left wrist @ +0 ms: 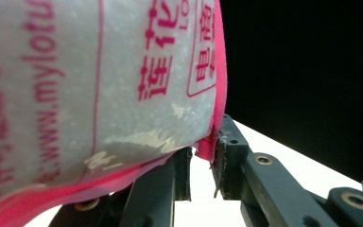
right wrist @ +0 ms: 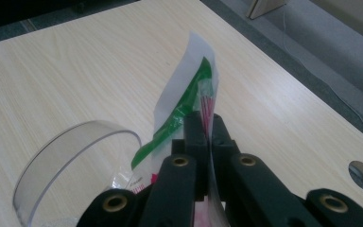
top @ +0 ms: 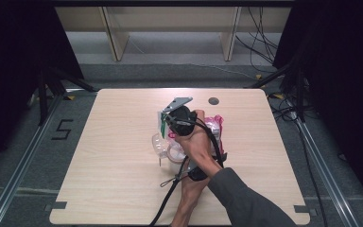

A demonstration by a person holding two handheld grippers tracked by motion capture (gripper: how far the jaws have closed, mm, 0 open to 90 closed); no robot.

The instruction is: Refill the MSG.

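- Roughly mid-table, slightly toward the far edge, a person's hands work over the wooden table (top: 108, 156), the two forearms coming in from the near edge.
- The right gripper (right wrist: 207, 130) is clenched on a thin sachet (right wrist: 189, 90), white with green and pink print, which stands upright out of its jaws.
- A clear plastic container (right wrist: 61, 156) sits just left of that sachet, touching the table.
- The left gripper (left wrist: 203, 158) pinches the pink edge of a pink-printed bag (left wrist: 99, 80), its jaws nearly together on it.
- In the high view this bag (top: 216, 124) lies right of the hands.
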